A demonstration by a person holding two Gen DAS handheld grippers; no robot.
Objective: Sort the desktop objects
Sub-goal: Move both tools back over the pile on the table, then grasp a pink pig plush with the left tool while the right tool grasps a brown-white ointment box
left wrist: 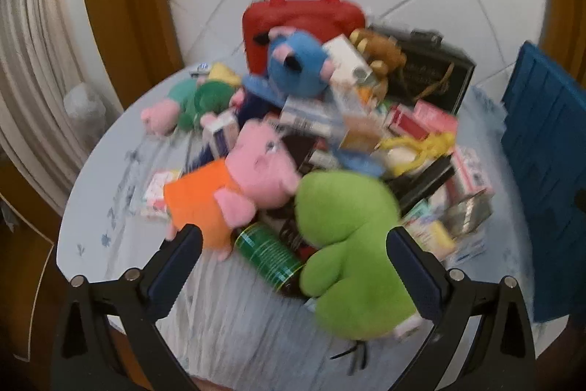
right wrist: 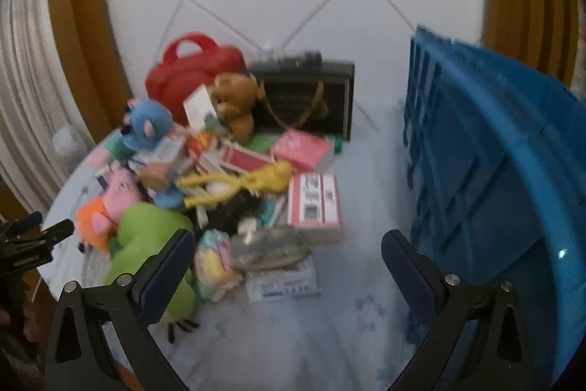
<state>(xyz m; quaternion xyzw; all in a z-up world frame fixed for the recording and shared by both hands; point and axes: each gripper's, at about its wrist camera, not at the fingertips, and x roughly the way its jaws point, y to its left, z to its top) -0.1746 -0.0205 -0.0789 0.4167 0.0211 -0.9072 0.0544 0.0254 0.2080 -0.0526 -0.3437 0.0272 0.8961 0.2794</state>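
Left gripper (left wrist: 295,246) jaws released, green plush (left wrist: 351,244) between them, green can (left wrist: 267,255) beside it, right gripper (right wrist: 287,246) jaws released, empty, blue crate (right wrist: 487,171) beyond right jaw

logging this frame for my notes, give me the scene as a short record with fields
surface: round table with pale patterned cloth
pile: plush toys and small boxes heaped mid-table
nearest toys: green plush, pink pig plush in orange
back of pile: red bag, black case
container: blue crate, right of the pile
left gripper: open, empty
right gripper: open, empty
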